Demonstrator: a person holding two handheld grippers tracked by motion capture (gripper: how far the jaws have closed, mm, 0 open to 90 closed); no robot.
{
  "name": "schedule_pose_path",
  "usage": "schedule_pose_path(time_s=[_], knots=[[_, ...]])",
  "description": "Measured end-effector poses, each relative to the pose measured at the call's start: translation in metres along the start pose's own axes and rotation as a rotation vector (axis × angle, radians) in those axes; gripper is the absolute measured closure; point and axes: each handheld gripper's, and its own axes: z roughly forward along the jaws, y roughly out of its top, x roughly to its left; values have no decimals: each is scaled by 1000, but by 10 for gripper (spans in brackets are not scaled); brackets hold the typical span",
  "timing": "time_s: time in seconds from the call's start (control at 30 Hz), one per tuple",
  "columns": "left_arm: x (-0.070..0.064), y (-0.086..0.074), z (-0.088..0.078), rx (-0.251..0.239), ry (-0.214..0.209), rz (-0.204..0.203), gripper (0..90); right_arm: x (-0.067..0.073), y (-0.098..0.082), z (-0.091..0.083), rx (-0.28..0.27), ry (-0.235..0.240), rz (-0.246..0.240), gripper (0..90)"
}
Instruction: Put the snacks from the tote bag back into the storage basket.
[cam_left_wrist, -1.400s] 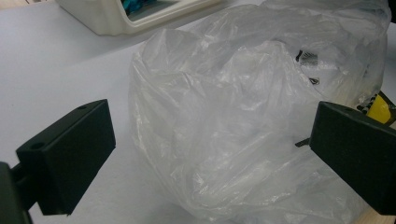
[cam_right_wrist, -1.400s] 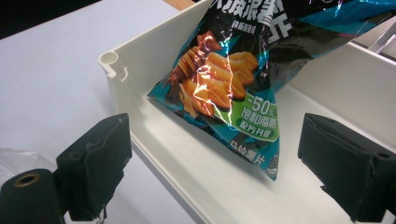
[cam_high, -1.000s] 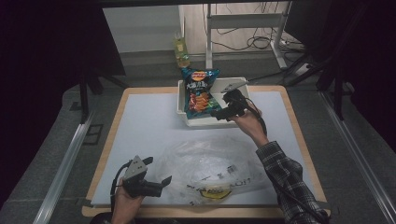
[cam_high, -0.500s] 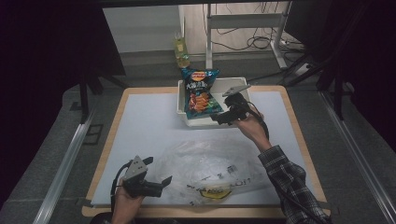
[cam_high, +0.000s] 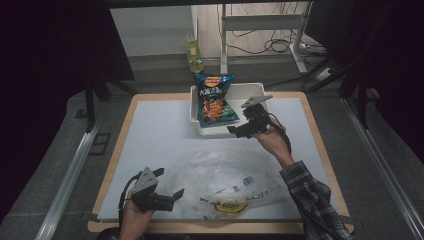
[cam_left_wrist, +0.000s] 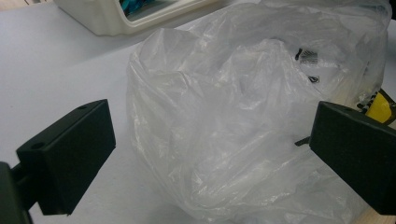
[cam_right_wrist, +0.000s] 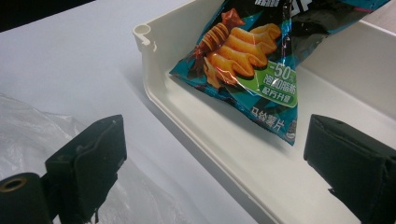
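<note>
A blue bag of potato chips (cam_high: 214, 97) (cam_right_wrist: 254, 60) leans in a white bin (cam_high: 200, 126) (cam_right_wrist: 196, 116) at the back of the table. My right gripper (cam_high: 235, 131) (cam_right_wrist: 215, 172) is open at the bin's near right corner, its jaws straddling the bin's front wall. A crumpled clear plastic bag (cam_high: 225, 175) (cam_left_wrist: 243, 116) lies on the white mat nearer the front, with a yellow item (cam_high: 227, 206) (cam_left_wrist: 380, 106) inside. At the bag's left edge my left gripper (cam_high: 174, 196) (cam_left_wrist: 210, 154) stands open, with nothing between its jaws.
The white mat (cam_high: 150, 140) covers a wooden table (cam_high: 120, 150). A yellow bottle (cam_high: 194, 50) stands on the floor beyond the table, near a metal frame (cam_high: 260, 22) and cables. Dark screens flank both sides.
My right gripper has drifted slightly nearer and lower along the bin's front right corner. The left gripper and the plastic bag have stayed put.
</note>
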Motion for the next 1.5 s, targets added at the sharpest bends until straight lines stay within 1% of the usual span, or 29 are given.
schedule_pose_path(time_s=[0.17,0.37,0.5,0.63,0.8,0.9,1.1,1.37,1.5], knots=[[0,0,0,-1,0,-4,1,0,-5,-2,-6,-3,4,58],[0,0,0,-2,0,-3,1,3,-9,-2,5,-10,-15,59],[0,0,0,-1,-1,-1,2,6,-12,-3,6,-7,-10,59],[-1,0,0,-2,-5,3,2,8,-13,-5,-2,10,0,58],[0,0,-1,-7,-11,0,1,12,-15,-8,-5,16,6,58],[0,0,-1,-7,-14,1,2,15,-16,-10,-3,13,0,58],[-2,0,-1,-1,-14,16,3,19,-19,-16,-1,18,-13,57],[-1,0,-1,-4,-12,14,3,23,-25,-24,9,15,-5,57],[-1,0,-1,-4,-12,14,3,27,-25,-26,12,17,-17,57]])
